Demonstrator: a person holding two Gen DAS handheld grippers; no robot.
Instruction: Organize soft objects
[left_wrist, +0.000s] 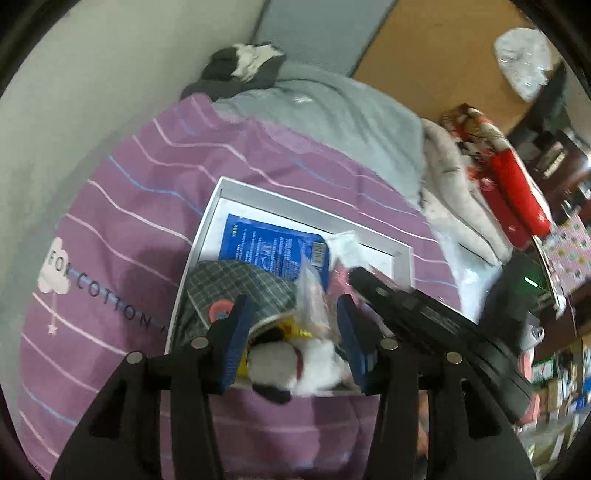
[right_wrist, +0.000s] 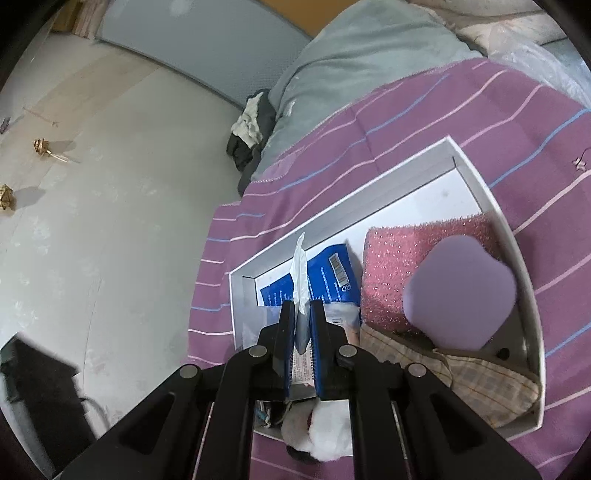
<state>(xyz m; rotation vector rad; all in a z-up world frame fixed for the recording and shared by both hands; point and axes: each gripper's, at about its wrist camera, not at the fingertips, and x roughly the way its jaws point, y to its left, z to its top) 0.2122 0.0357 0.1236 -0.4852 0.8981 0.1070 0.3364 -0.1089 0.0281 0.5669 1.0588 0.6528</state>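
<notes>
Left wrist view: the left gripper (left_wrist: 293, 334) hangs over the near end of a white box (left_wrist: 207, 236) that sits on a purple striped bedcover (left_wrist: 147, 177). Its blue pads stand apart w/ nothing pressed between them. Directly below the gap lies a white plush toy (left_wrist: 314, 369) w/ dark patches, at the box's near edge. A clear plastic bag (left_wrist: 314, 291) w/ smth yellow inside rises just beyond the toy. A grey plaid cloth (left_wrist: 229, 280) fills the box's left side, and a blue packet (left_wrist: 266, 247) lies flat toward the far end. The right gripper's black body (left_wrist: 424, 317) reaches in over the box's right edge. A grey blanket (left_wrist: 332, 107) covers the far part of the bed.

Right wrist view: the right gripper (right_wrist: 303, 314) is clamped on a thin white plastic wrapper (right_wrist: 300, 269) that sticks up past the pads, over the box's left part. The blue packet (right_wrist: 325, 277) lies just behind it. A pink glittery sponge (right_wrist: 406, 254) sits mid-box, w/ a lilac rounded object (right_wrist: 458, 291) resting on it. A beige plaid cloth (right_wrist: 480, 376) lies in the box's near right corner. The plush toy (right_wrist: 325, 435) sits at the near edge, below the gripper.
</notes>
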